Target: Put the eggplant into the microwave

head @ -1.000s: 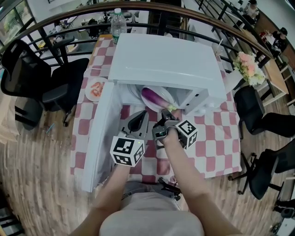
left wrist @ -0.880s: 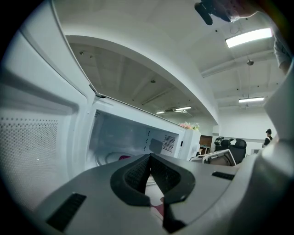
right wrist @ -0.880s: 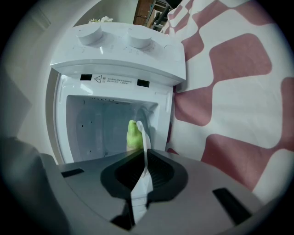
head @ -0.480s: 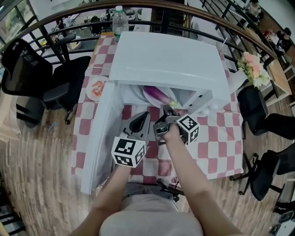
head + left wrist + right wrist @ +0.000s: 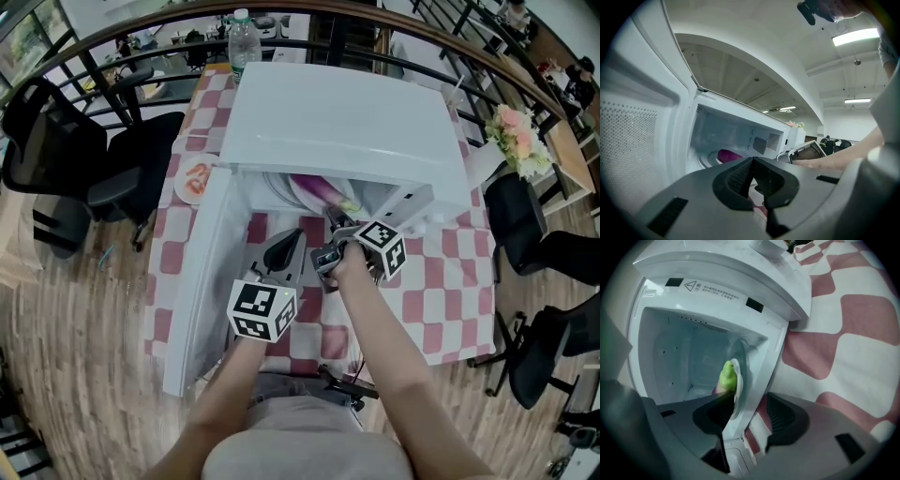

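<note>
The white microwave [image 5: 347,122] stands on the checked table with its door [image 5: 202,272] swung open to the left. The purple eggplant [image 5: 319,192] lies inside on the white turntable plate [image 5: 739,380], its green stem [image 5: 727,376] pointing out at the opening. My right gripper [image 5: 336,225] is at the cavity's mouth just short of the stem, jaws opening; only the plate's rim and the cavity's front edge show in the gap. My left gripper [image 5: 286,242] hovers shut and empty before the opening, and in the left gripper view the eggplant [image 5: 729,155] shows beyond its jaws.
A water bottle [image 5: 240,47] stands behind the microwave. A plate of red food [image 5: 195,180] sits left of the door. Flowers [image 5: 514,141] are at the table's right end. Black chairs [image 5: 103,159] and a railing surround the red-checked tablecloth [image 5: 431,291].
The right gripper carried the eggplant by its stem deeper into the cavity, then opened and let go. The left gripper has stayed put.
</note>
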Demonstrator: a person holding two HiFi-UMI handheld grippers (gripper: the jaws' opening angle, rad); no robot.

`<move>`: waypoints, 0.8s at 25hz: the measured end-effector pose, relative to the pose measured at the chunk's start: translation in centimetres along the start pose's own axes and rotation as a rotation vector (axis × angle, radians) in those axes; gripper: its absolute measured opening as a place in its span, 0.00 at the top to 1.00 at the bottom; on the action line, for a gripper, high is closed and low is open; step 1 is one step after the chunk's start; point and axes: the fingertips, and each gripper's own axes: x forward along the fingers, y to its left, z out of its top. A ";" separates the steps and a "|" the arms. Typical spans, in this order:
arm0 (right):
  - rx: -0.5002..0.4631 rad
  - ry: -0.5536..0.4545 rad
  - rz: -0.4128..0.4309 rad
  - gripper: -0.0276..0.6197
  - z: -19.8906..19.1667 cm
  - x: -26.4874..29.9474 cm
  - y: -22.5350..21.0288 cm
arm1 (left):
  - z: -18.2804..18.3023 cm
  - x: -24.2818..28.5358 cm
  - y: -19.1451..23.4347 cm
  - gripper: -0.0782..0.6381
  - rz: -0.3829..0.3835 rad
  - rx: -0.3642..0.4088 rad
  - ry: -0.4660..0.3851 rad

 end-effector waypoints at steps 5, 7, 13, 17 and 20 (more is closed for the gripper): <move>0.012 0.022 -0.041 0.53 0.0 0.8 -0.8 | -0.3 0.2 0.2 0.88 0.009 -0.007 0.003; 0.017 0.023 -0.054 0.51 0.2 1.2 -1.0 | -0.4 0.3 0.2 0.88 0.012 -0.007 0.006; 0.040 0.030 -0.077 0.48 0.5 2.1 -0.7 | -0.7 0.6 0.4 0.88 0.026 -0.010 0.014; 0.056 0.026 -0.094 0.47 0.7 2.7 -0.5 | -0.8 0.7 0.6 0.88 0.033 -0.014 0.017; 0.065 0.029 -0.100 0.47 0.7 3.3 -0.3 | -0.8 0.8 0.8 0.88 0.035 -0.019 0.018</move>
